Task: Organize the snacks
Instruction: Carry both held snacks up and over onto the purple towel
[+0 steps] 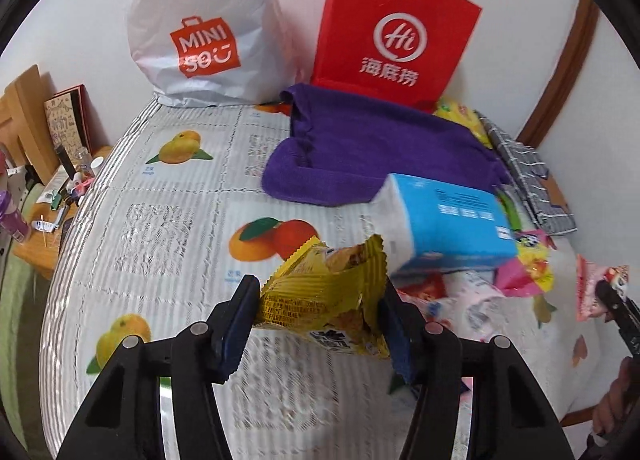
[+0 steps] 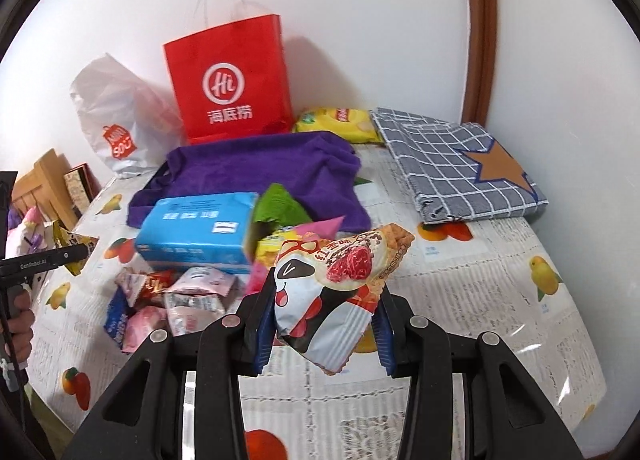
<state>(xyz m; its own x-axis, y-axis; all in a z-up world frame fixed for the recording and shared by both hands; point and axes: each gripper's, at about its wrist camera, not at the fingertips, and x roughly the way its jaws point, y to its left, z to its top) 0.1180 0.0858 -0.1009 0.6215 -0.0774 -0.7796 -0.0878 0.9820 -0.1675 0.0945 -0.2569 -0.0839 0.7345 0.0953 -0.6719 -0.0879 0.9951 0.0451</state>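
My left gripper is shut on a yellow snack packet, held above the fruit-print table cover. In the right wrist view my right gripper is shut on a white and red snack packet with a cartoon face, also lifted off the table. A pile of small pink, red and blue snack packets lies left of it, beside a blue tissue pack. The left gripper with its yellow packet shows at the left edge of that view.
A purple towel lies mid-table. A red paper bag and a white plastic bag stand against the wall. A yellow chip bag and a grey checked folded cloth lie at the back right. A cluttered wooden side table stands left.
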